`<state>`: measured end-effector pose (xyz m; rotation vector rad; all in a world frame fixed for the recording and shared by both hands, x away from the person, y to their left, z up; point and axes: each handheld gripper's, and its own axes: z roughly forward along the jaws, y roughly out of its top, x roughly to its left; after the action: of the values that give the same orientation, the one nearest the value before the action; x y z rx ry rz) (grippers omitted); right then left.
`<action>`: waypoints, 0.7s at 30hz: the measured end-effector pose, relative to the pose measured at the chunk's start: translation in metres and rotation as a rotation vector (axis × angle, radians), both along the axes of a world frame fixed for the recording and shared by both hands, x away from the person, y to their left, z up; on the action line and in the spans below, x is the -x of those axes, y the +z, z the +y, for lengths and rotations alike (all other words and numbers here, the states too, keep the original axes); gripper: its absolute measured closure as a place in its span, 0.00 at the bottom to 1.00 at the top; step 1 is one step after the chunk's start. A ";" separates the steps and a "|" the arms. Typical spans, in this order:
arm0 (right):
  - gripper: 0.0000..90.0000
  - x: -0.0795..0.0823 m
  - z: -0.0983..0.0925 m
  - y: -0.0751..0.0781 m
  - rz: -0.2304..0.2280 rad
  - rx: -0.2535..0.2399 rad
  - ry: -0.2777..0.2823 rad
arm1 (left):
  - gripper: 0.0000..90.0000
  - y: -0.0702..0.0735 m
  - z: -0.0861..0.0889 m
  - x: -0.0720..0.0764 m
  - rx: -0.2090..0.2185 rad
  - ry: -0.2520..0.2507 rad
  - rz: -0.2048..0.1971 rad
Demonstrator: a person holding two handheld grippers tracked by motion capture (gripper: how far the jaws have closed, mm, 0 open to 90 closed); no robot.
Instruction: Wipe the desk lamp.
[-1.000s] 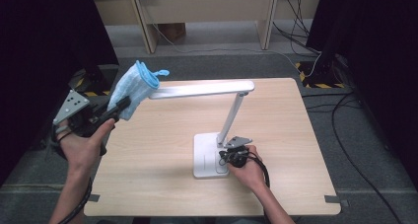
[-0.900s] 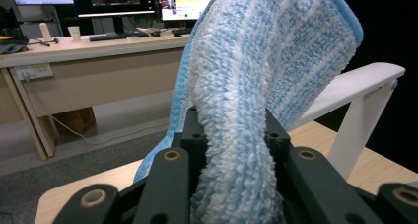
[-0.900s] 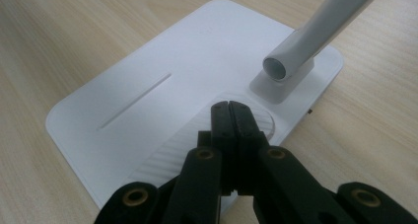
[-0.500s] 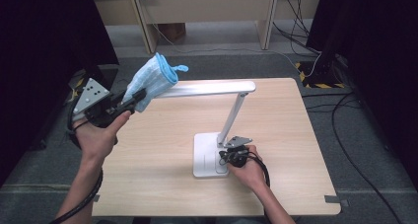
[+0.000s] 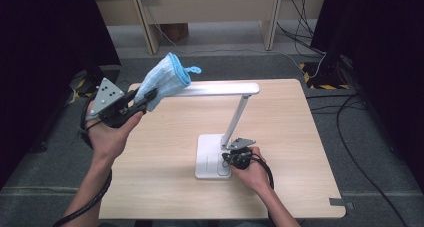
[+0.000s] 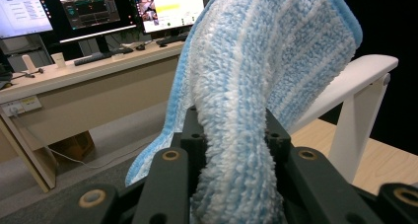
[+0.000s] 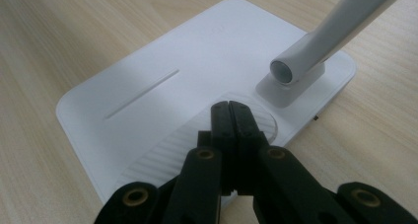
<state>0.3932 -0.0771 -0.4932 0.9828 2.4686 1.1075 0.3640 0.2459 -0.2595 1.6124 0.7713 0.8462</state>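
A white desk lamp [image 5: 240, 112] stands on the wooden table, its flat base [image 7: 162, 91] near the front middle and its long head [image 5: 220, 89] reaching left. My left gripper [image 5: 145, 98] is shut on a blue and white striped cloth [image 5: 165, 79], which lies over the left end of the lamp head [image 6: 355, 81]. In the left gripper view the cloth [image 6: 261, 86] bulges up between the jaws. My right gripper [image 5: 231, 159] is shut with nothing in it, its tips [image 7: 230, 110] pressed down on the lamp base beside the arm's hinge [image 7: 291, 68].
The table [image 5: 165, 152] has bare wood left and right of the lamp. Beyond it stand a wooden desk's legs [image 5: 145, 22] and cables [image 5: 320, 42] on the grey floor. Monitors [image 6: 88, 9] sit on a desk in the left gripper view.
My left gripper has carried the cloth rightward and up along the lamp head. The right gripper has stayed on the lamp base.
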 end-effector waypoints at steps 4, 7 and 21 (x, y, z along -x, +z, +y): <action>1.00 0.000 0.000 0.000 -0.001 0.001 0.001 | 0.79 0.002 -0.002 -0.002 0.007 0.001 -0.004; 1.00 0.000 0.000 0.000 0.003 -0.002 -0.002 | 0.79 0.005 -0.002 -0.003 0.009 0.004 -0.005; 0.53 -0.003 -0.049 0.088 -0.323 -0.297 -0.186 | 0.79 0.005 -0.005 -0.009 0.015 0.024 0.004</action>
<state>0.3960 -0.1265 -0.4047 0.9950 1.9561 1.4649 0.3734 0.2404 -0.2544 1.5945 0.7999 0.8529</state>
